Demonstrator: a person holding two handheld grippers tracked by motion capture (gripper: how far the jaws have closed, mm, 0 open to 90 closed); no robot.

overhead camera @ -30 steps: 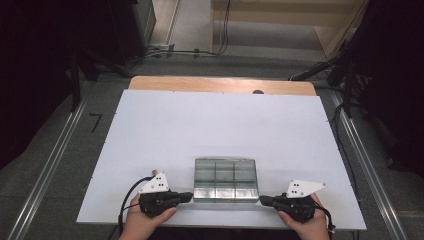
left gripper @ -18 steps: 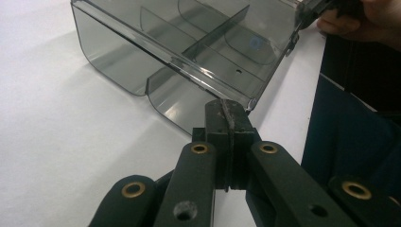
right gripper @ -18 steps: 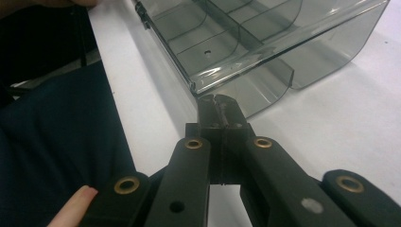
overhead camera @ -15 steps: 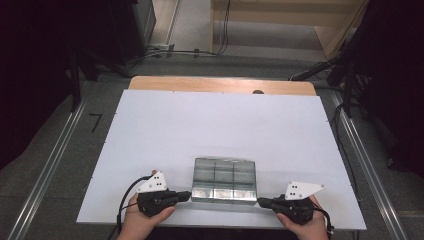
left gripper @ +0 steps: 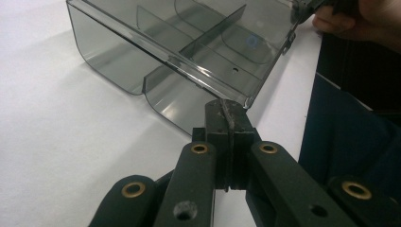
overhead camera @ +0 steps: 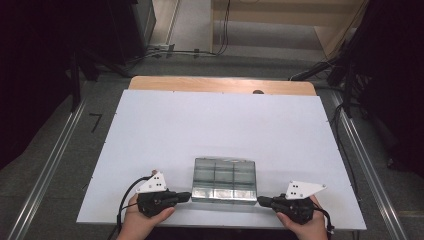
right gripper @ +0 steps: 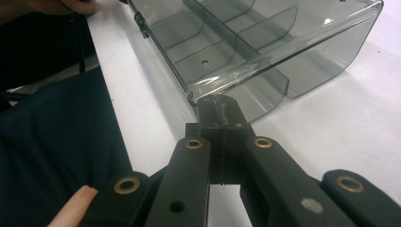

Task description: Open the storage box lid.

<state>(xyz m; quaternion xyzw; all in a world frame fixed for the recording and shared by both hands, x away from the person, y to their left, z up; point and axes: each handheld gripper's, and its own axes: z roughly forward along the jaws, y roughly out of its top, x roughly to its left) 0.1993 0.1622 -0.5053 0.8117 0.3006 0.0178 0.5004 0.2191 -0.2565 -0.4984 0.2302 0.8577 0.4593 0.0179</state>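
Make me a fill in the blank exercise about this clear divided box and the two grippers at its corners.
1. The smoky see-through box rests on a ____ table.
2. The left gripper has its jaws ____ at the box's near left corner.
3. The right gripper meets the box at its near ____ corner.
4. Inside, dividers split the box into ____ compartments.

Missing words: white; shut; right; six

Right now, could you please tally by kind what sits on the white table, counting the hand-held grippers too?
Clear smoky plastic divided box: 1
Hand-held gripper, black: 2, the left hand-held gripper and the right hand-held gripper, each with jaws shut at a near corner of the box
Total: 3
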